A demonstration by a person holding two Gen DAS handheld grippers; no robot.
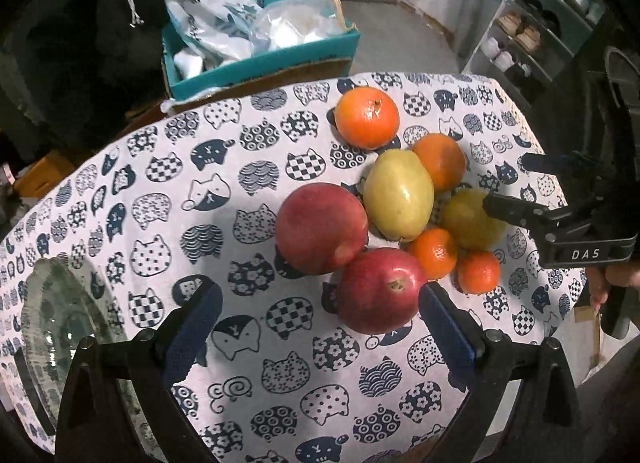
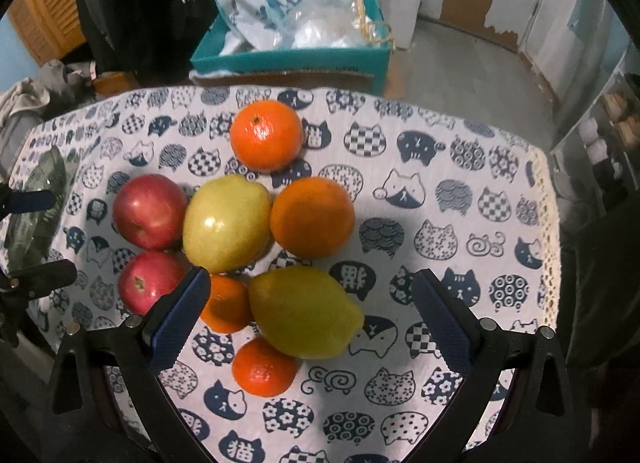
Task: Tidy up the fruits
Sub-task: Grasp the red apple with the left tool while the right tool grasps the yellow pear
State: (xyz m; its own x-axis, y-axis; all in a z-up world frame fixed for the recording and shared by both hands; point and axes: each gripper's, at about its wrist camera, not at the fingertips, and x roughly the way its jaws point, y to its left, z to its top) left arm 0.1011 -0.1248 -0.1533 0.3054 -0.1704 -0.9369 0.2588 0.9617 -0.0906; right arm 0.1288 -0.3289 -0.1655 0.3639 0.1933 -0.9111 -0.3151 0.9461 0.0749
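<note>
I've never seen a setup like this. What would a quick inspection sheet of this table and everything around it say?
Surface: cat-print tablecloth.
Job's things: two red apples, two yellow-green pears, four oranges, clustered; glass plate empty.
Clutter: nothing seen on the table.
Claws: left claw open near an apple; right claw open over a pear.
Cables: nothing seen.
Surroundings: teal box of plastic bags, shoe rack.

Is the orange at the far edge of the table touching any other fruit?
Apart. In the right wrist view, the far orange sits alone, and patterned tablecloth shows between it and the yellow-green fruit below it.
</note>
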